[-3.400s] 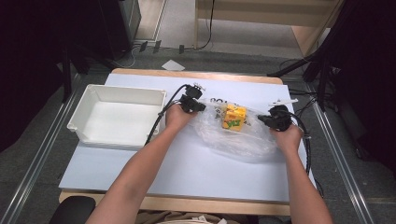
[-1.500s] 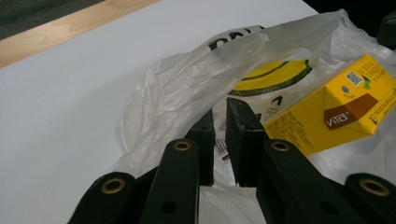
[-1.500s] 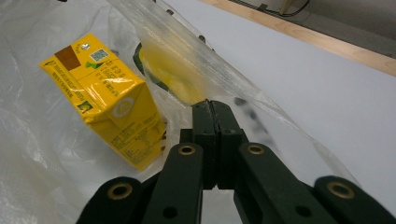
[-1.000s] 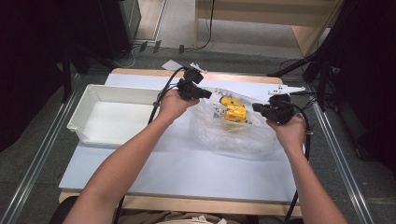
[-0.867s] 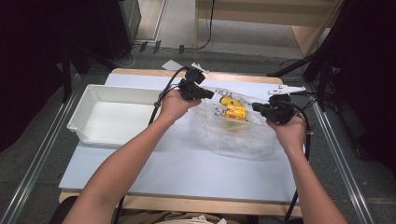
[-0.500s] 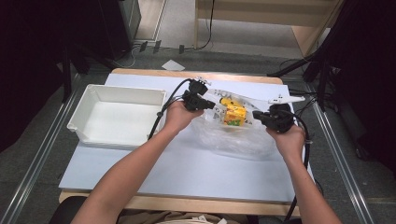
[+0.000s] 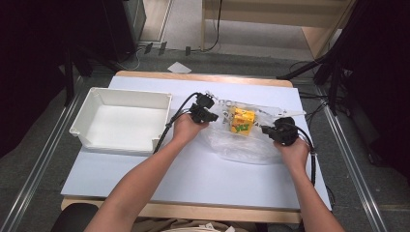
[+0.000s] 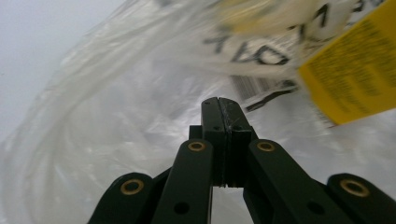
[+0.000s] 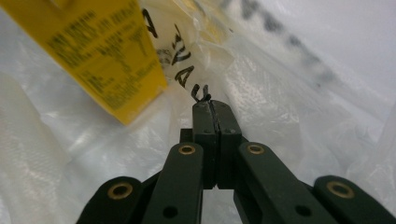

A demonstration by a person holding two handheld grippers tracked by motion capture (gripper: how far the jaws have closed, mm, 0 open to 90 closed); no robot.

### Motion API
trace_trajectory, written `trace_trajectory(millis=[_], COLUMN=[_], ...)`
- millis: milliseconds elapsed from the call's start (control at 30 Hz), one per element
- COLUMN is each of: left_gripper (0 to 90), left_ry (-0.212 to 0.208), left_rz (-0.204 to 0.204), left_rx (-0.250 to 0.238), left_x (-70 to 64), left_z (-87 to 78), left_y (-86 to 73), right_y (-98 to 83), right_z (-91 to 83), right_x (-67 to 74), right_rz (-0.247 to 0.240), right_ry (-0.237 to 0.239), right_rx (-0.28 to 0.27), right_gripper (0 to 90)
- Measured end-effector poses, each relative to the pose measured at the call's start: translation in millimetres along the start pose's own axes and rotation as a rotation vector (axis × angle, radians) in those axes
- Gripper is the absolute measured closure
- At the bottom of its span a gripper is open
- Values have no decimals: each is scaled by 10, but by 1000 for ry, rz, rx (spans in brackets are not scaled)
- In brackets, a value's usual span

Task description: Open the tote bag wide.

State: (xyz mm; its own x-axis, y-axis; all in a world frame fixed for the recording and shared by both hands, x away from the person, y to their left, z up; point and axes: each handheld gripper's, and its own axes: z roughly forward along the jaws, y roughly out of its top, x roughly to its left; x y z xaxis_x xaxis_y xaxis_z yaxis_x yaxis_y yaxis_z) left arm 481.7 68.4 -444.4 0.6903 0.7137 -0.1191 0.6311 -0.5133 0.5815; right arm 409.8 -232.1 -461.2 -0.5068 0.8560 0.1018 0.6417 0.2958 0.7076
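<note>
Plastic bag [image 7: 246, 142] with blurred black lettering, perhaps unreadable, holds yellow carton [image 7: 241, 121]; both grippers' fingers pinch bag film.

The high view is evenly lit from above: the table [image 7: 193, 179] is bright, while the room at its left and right falls into near black. Shadows under the forearms are soft and short. The bag [image 7: 241, 145] carries faint sheen. In both gripper views the jaws are sharp, but the bag [image 8: 93, 116] and the yellow box [image 9: 102, 51] beyond them blur, and the far background washes out pale.
</note>
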Motion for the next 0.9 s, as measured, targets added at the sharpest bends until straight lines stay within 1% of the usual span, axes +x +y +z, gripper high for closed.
trace_trajectory(millis=[33, 67, 100, 133, 167, 233, 267, 300, 333, 433, 467, 533, 567, 633, 800, 900], left_gripper=[900, 900, 900, 900, 900, 900, 900, 900, 900, 900, 900, 900, 900, 900, 900, 900], left_ry=[7, 7, 22, 35, 36, 41, 48, 61, 69, 88, 94, 100, 106, 114, 145, 162], left_rz=[-14, -14, -39, -44, -51, -82, -87, -89, -95, -126, -135, -145, -151, -172, -171, -161], left_rx=[0, 0, 20, 26, 31, 20, 20, 16, 15, 15, 13, 12, 12, 11, 5, 1], left_x=[37, 37, 121, 153, 184, 227, 239, 249, 267, 332, 347, 357, 358, 359, 378, 364], left_z=[12, 12, 39, 52, 57, 46, 42, 40, 36, 10, 3, -2, -1, 5, 3, 10], left_y=[-8, -8, -30, -45, -59, -72, -73, -73, -74, -88, -94, -99, -96, -87, -88, -87], right_y=[-15, -28, -43, -58, -78, -125, -147, -166, -177, -228, -253, -292, -311, -349, -427, -475], right_z=[14, 24, 31, 34, 39, 41, 39, 27, 17, -30, -50, -95, -118, -157, -246, -295], right_x=[-17, -33, -55, -74, -98, -147, -173, -196, -216, -280, -312, -382, -416, -490, -637, -725], right_rz=[-6, -5, -7, -4, -1, 10, 19, 27, 29, -4, -2, 21, 25, 51, 86, 109], right_ry=[-9, -19, -27, -40, -50, -62, -59, -55, -61, -89, -92, -100, -112, -126, -166, -174], right_rx=[8, 17, 24, 33, 38, 49, 51, 42, 40, 34, 27, 26, 24, 19, 16, 7], right_gripper=[900, 900, 900, 900, 900, 900, 900, 900, 900, 900, 900, 900, 900, 900, 900, 900])
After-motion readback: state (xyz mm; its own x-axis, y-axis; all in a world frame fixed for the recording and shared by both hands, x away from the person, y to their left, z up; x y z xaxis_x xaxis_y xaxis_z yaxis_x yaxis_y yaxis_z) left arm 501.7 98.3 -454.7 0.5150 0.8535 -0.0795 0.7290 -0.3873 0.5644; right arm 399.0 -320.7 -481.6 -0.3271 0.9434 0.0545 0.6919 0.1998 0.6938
